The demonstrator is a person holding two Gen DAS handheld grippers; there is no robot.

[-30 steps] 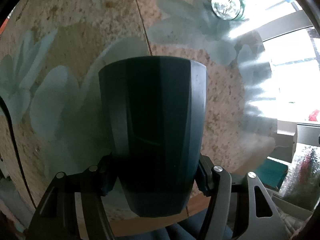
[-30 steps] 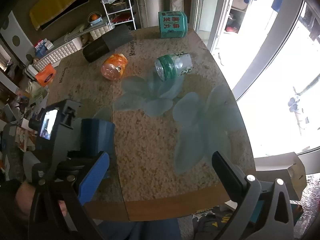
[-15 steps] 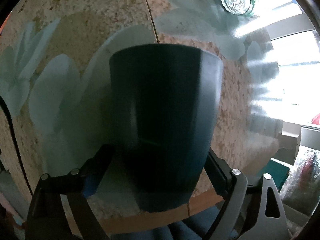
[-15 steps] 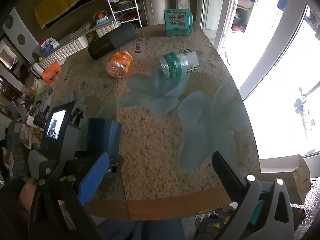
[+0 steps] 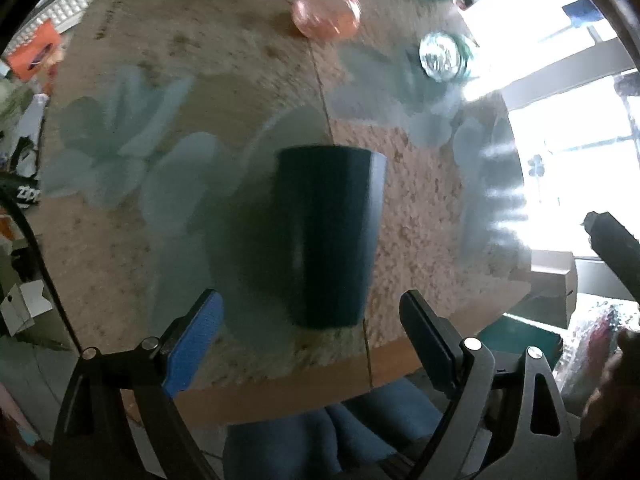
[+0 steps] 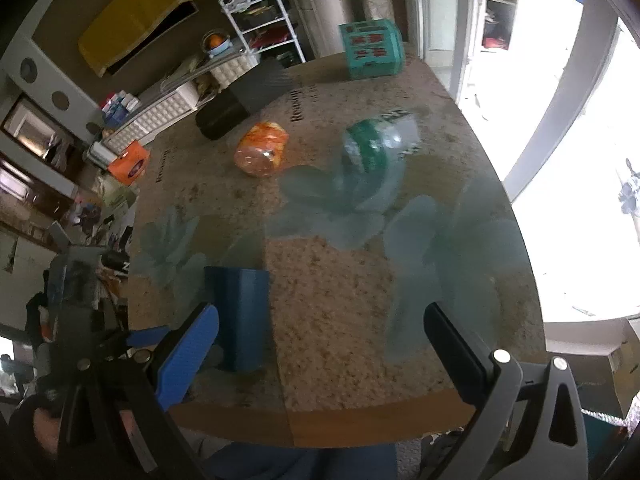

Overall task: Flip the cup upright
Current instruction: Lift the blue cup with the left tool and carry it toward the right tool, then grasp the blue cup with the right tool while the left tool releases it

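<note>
dark blue cup (image 5: pixel 332 236): stands on the tabletop (image 5: pixel 420 216) near its front edge, left of the seam that splits the top in two. long axis vertical; wider end up, narrower base down on the glass, so it reads as upright. rim interior not visible; both views are motion-blurred. in the right wrist view the cup (image 6: pixel 240 316) sits toward the front left corner.

left gripper (image 5: pixel 312 332): released, jaws spread wide, blue pad on one finger, black pad on the other. the cup stands between and just ahead of the fingertips, touching neither.

right gripper (image 6: pixel 320 344): also spread wide and holding nothing, over the front edge, with the cup just beyond its blue-padded finger.

tabletop: round, speckled beige under glass with pale blue-green flower prints; wooden band along the front edge.

other items on it: orange plastic bottle (image 6: pixel 262 150) lying on its side near the middle back; green-labelled clear bottle (image 6: pixel 378 142) lying on its side to the right of it; dark cylindrical container (image 6: pixel 244 98) lying on its side toward the back left edge; teal box (image 6: pixel 372 50) standing at the back edge.

room: white wire shelf (image 6: pixel 260 20) and yellow cloth (image 6: pixel 138 10) behind the table; bright window (image 6: pixel 580 160) along the right; cluttered shelving on the left.
</note>
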